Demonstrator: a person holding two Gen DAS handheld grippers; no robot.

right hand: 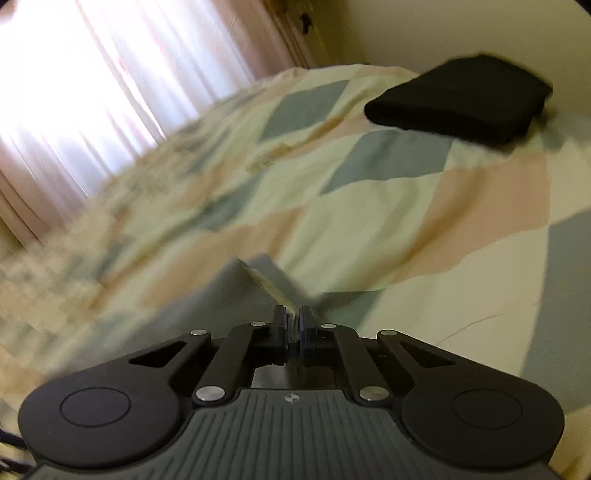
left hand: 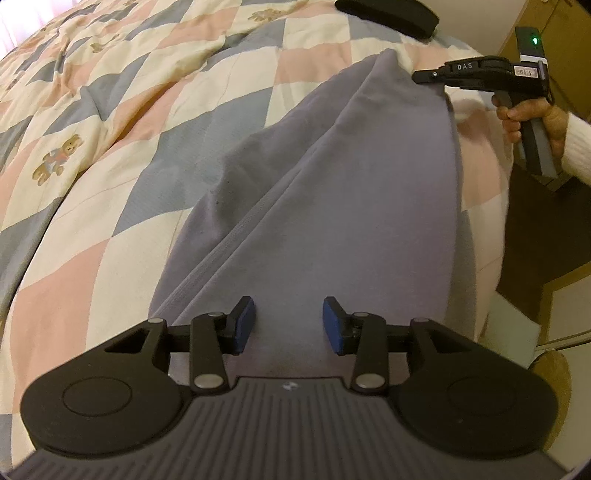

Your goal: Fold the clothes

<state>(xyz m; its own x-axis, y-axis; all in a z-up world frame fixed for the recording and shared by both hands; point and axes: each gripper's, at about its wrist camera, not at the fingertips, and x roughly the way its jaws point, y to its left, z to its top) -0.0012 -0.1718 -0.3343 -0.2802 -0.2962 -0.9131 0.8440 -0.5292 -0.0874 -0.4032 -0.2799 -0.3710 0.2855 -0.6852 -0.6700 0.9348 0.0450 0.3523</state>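
A long grey garment [left hand: 325, 192] lies stretched along the right side of a checked quilt [left hand: 110, 110]. My left gripper [left hand: 289, 325] hovers open over its near end, blue pads [left hand: 334, 325] apart, nothing between them. At the far end, my right gripper [left hand: 421, 76], held by a hand in a white sleeve [left hand: 576, 147], pinches the garment's far edge. The right wrist view is blurred: my right gripper [right hand: 293, 321] is shut on a thin fold of the grey garment [right hand: 269, 280], which runs back under it.
A folded black garment [right hand: 461, 103] lies on the quilt [right hand: 369, 206] near the far corner, also visible in the left wrist view as a folded black garment [left hand: 388, 14]. Bright curtains [right hand: 92, 81] hang beyond the bed. The bed's right edge drops to a dark floor [left hand: 535, 229].
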